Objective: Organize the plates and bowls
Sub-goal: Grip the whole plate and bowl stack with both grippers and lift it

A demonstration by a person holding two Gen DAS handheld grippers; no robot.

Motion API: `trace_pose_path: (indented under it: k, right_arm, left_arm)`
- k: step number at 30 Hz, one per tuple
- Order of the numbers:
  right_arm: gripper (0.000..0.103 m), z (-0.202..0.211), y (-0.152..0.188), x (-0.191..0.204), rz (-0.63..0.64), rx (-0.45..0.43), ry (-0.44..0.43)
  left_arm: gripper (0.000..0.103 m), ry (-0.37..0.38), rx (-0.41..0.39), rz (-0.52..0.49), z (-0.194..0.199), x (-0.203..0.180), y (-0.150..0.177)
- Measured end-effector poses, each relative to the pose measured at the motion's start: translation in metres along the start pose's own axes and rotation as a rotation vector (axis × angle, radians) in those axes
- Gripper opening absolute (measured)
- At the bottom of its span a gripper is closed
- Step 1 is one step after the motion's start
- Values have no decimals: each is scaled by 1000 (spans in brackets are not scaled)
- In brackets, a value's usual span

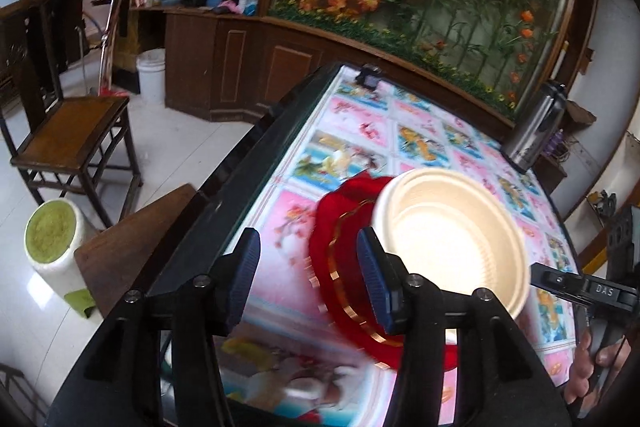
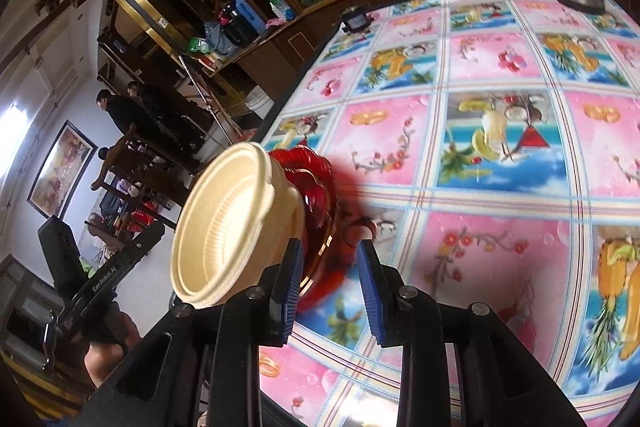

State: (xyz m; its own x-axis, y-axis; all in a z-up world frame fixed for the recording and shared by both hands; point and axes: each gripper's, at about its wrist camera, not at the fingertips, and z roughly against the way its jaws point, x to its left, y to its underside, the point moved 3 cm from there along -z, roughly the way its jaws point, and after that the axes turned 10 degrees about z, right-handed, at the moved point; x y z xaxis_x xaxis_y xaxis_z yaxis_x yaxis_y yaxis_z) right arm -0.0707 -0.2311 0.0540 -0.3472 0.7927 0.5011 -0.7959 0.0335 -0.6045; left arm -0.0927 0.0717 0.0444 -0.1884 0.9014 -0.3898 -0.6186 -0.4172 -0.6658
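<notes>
Left gripper (image 1: 310, 283) gapes empty; cream bowl (image 1: 448, 239) on red plate (image 1: 344, 227) just right.

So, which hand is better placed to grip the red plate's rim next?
Right, probably: the red plate has its rim between the pads of the right gripper; the left gripper frames mostly tablecloth.

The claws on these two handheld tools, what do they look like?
Both match: the left claw and right claw have black angular frames with round silver bolts, and ribbed dark-blue pads on the fingers. White lettering marks each black handle.
</notes>
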Motion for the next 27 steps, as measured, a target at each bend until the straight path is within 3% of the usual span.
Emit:
trace_pose_path:
  k: [5, 14, 21, 27]
  right_arm:
    - [30, -8, 8, -3, -3, 28, -1]
    - [40, -13, 10, -4, -2, 36, 6]
    - [40, -21, 9, -5, -15, 32, -15]
    - [31, -34, 2, -1, 2, 43, -24]
  left_arm:
    - [49, 31, 79, 53, -12, 18, 8]
    - [49, 37, 115, 18, -20, 15, 16]
    - [49, 61, 141, -16, -28, 8, 22]
    - [49, 66, 157, -37, -34, 6, 24]
